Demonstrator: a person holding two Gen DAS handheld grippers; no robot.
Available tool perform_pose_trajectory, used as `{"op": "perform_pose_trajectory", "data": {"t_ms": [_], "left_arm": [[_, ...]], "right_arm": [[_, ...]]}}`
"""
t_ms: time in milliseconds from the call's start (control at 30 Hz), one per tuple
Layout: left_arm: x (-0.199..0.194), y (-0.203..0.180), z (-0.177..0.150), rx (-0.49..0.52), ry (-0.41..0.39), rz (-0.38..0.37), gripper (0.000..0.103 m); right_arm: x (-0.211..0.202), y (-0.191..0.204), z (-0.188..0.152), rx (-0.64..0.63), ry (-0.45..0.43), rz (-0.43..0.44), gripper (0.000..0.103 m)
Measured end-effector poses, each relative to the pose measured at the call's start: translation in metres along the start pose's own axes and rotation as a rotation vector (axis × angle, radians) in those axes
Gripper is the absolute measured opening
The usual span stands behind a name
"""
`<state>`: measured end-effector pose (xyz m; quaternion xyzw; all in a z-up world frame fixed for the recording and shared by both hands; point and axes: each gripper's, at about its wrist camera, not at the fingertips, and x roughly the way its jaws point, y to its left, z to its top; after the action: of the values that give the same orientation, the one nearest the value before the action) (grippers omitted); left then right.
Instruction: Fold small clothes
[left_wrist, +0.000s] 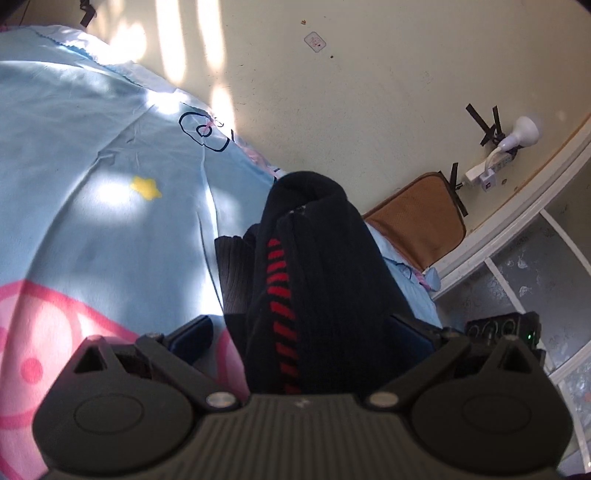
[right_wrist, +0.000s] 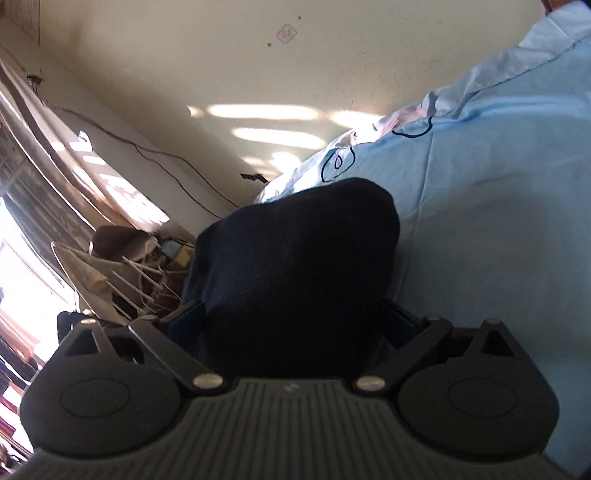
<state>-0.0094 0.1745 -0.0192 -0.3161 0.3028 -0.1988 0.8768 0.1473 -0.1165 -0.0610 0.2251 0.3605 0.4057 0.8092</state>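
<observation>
A dark navy sock with a line of red dashes fills the middle of the left wrist view. My left gripper is shut on the sock, its fingers pressed against both sides. In the right wrist view the same dark fabric bulges between the fingers of my right gripper, which is shut on it. The sock is held above a light blue bedsheet with pink and yellow cartoon prints. The fingertips are hidden in the cloth.
A cream wall rises behind the bed. A brown cushion lies by the wall. A white power strip with a lamp is taped there. A drying rack and a window stand on the left.
</observation>
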Motion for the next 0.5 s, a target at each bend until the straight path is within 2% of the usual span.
{"op": "perform_pose_trajectory", "data": {"t_ms": [67,100,133,200,333,400,500], "left_arm": [[0.007,-0.004,0.001,-0.016,0.029,-0.044,0.101],[0.01,-0.006,0.004,-0.024,0.037,-0.043,0.1],[0.014,-0.009,0.008,-0.023,0.047,-0.044,0.099],[0.024,-0.015,0.021,-0.017,0.062,-0.075,0.095],[0.055,-0.04,0.062,0.069,0.052,-0.1,0.092],[0.082,-0.051,0.088,0.115,0.037,-0.112,0.092],[0.132,-0.051,0.123,0.122,0.023,-0.109,0.092]], "right_arm": [[0.005,0.004,0.002,0.024,-0.001,0.002,0.092],[0.003,0.005,0.004,0.033,-0.011,0.008,0.083],[0.0,0.008,0.007,0.013,-0.035,0.008,0.074],[-0.007,0.015,0.011,-0.038,-0.098,-0.011,0.068],[-0.026,0.003,0.04,-0.05,-0.242,-0.036,0.067],[-0.031,-0.01,0.06,-0.035,-0.311,-0.056,0.067],[-0.026,-0.036,0.092,0.006,-0.384,-0.101,0.067]]}}
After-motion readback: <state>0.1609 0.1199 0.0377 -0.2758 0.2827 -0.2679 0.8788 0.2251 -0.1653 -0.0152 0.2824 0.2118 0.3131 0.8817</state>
